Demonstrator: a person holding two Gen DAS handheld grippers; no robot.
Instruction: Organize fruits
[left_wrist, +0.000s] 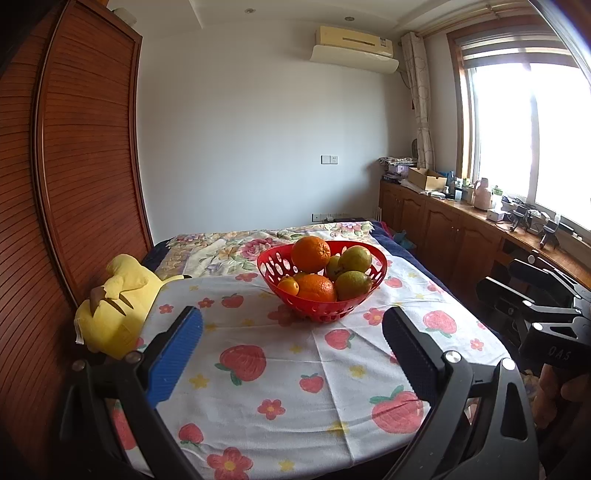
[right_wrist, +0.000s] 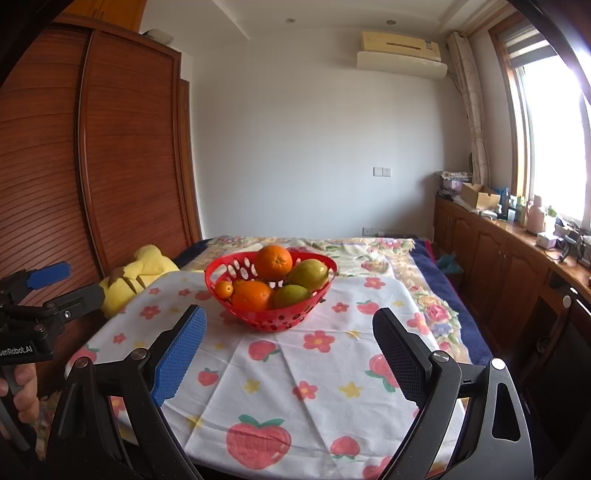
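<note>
A red perforated basket (left_wrist: 275, 267) (right_wrist: 221, 269) stands on the strawberry-print cloth (left_wrist: 295, 369) (right_wrist: 295, 369). It holds two oranges (left_wrist: 311, 254) (right_wrist: 273, 262), green pears (left_wrist: 355, 258) (right_wrist: 308, 273) and a small orange fruit (left_wrist: 288, 286) (right_wrist: 224, 289). My left gripper (left_wrist: 291, 325) is open and empty, well short of the basket. My right gripper (right_wrist: 290, 325) is open and empty, also short of the basket. Each gripper shows at the edge of the other's view, the right one (left_wrist: 524, 291) and the left one (right_wrist: 66, 284).
A yellow plush toy (left_wrist: 118, 306) (right_wrist: 144, 273) lies at the cloth's left edge against a wooden wardrobe (left_wrist: 74, 166). A floral blanket (left_wrist: 236, 247) covers the bed beyond the basket. A wooden cabinet (right_wrist: 498, 258) with clutter runs along the right under the window.
</note>
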